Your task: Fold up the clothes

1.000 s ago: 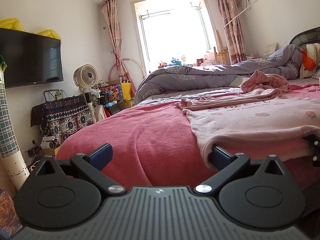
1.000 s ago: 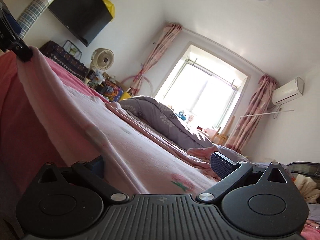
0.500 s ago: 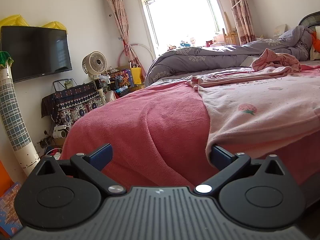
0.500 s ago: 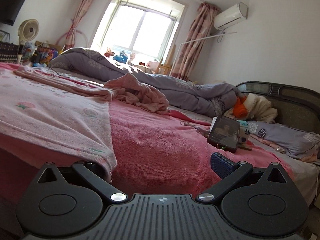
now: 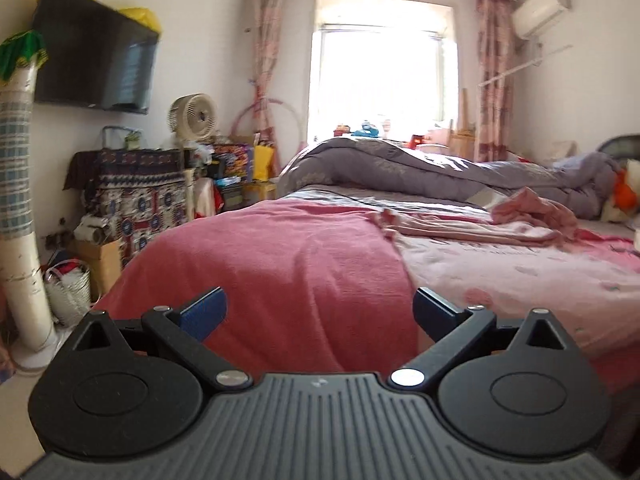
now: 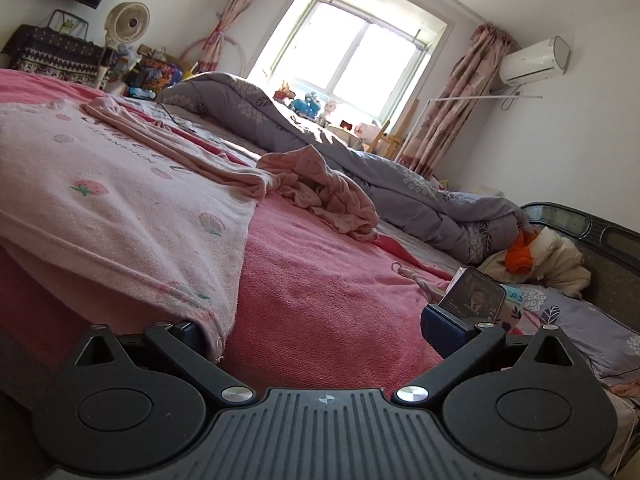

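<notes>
Daylight floods the curtained window (image 5: 382,68) behind the bed (image 5: 304,248), with a wall-mounted television (image 5: 94,54) and a fan (image 5: 194,117) left.

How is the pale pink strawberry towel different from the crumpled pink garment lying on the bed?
The strawberry towel is spread flat; the crumpled garment lies bunched in a heap. The towel is pale pink with printed strawberries and lettering; the garment is a plain, dustier pink. The towel's near edge hangs over the bed's side; the garment sits farther back, near the grey duvet. Both rest on the red-pink blanket.
</notes>
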`<state>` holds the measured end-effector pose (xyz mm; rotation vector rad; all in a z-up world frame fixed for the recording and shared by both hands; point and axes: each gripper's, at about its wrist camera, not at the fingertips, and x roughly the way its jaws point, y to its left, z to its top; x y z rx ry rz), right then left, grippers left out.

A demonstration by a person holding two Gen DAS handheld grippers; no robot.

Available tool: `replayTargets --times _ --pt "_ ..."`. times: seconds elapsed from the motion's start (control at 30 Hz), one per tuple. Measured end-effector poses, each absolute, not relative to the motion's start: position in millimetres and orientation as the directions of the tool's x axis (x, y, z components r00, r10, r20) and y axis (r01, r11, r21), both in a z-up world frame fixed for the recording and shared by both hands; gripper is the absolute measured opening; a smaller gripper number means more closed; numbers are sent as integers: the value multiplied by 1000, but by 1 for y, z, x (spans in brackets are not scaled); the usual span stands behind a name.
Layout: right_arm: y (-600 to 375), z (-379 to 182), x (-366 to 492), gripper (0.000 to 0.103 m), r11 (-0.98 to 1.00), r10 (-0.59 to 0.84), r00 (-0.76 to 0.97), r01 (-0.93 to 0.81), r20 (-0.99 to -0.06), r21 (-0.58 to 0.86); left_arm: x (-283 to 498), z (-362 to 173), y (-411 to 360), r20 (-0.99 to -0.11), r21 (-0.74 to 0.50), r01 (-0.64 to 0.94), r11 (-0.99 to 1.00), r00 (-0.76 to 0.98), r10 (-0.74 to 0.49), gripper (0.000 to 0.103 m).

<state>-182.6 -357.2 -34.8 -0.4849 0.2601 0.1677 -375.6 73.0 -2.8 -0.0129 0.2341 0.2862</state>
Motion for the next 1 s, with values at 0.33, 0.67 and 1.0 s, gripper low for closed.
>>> replayTargets --times 0.33,0.67,1.0 --pt "-380 11 -164 103 951 171 910 -253 -376 -180 -314 -49 -5 -333 319 -63 946 927 174 102" --pt "-385 7 -159 103 959 164 896 -242 -412 -145 -295 -66 19 -385 368 -194 909 858 339 102" --pt "-387 1 -158 103 962 163 887 -241 -431 -132 -294 -58 36 -334 337 -303 892 847 414 102"
